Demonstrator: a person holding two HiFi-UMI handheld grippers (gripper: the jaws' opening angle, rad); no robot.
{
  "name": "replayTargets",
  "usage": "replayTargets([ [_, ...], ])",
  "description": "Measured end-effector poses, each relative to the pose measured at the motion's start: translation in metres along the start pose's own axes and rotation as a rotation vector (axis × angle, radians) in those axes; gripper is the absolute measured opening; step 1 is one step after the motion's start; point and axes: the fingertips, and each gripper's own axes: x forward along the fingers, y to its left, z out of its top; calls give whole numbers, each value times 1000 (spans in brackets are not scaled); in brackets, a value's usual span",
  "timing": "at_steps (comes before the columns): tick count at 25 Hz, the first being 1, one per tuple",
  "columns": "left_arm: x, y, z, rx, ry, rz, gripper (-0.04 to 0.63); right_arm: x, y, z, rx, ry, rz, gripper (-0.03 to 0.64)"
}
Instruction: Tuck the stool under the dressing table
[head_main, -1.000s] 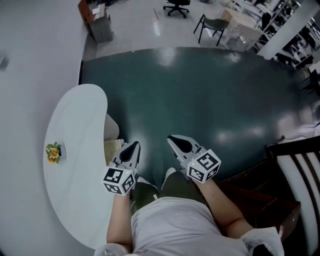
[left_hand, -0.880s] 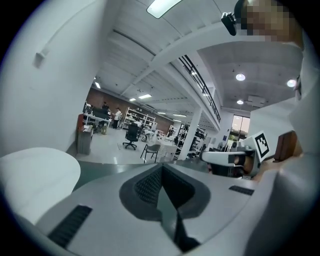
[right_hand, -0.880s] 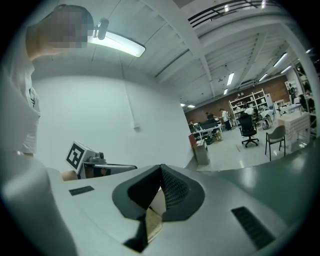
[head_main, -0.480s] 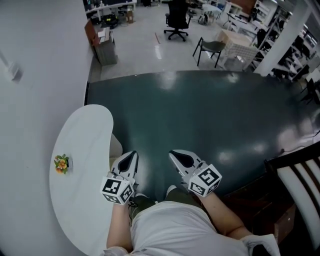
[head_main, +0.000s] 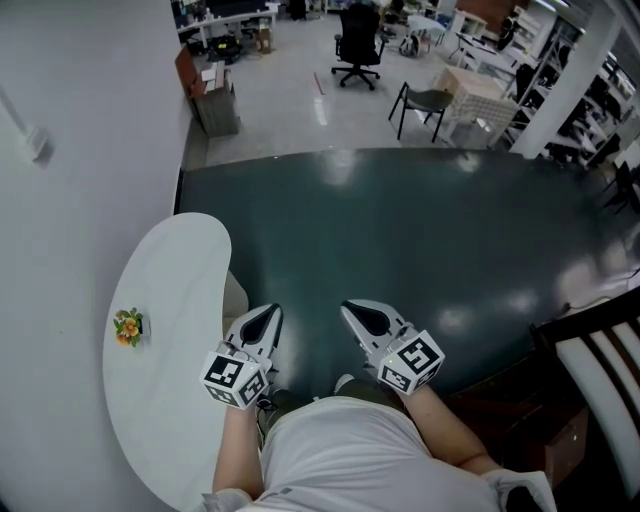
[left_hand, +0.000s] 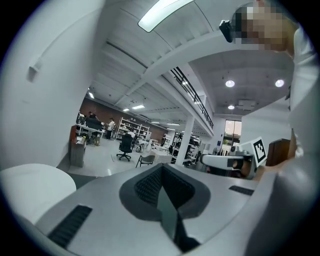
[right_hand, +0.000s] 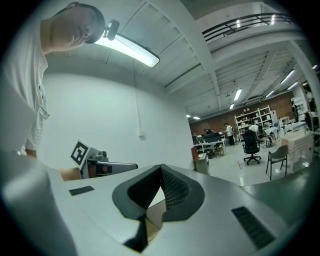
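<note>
Beside table (head_main: 165, 300), grippers (head_main: 270, 312) (head_main: 348, 308) closed (empty)

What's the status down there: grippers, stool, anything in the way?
Left gripper shut, empty; right gripper shut, empty. Stool mostly under the dressing table, only an edge showing. Nothing seen blocking it.

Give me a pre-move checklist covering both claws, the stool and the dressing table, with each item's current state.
1. Left claw shut, nothing between its jaws: ok.
2. Right claw shut, nothing between its jaws: ok.
3. Stool fully under the dressing table: cannot tell, since only a pale edge shows past the tabletop.
4. Flower ornament on the tabletop, apart from both claws: ok.
5. Dark chair at the right, apart from the right claw: ok.
</note>
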Motion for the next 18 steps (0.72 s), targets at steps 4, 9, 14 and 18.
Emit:
replayTargets([
  [4,1,-9,-4,30,29,-33,0,-2,-2,3,-6,-15,0,9],
  [9,0,-11,-5,66,48,-29,0,-1,-1,5,-17,-15,-4,9],
  [14,-1,-7,0,33,29,-27,0,1,2,3,-3,-4,-4,9],
  [18,-3,0,7,10,6,-34,0,3,2,4,3,-6,-9,9],
])
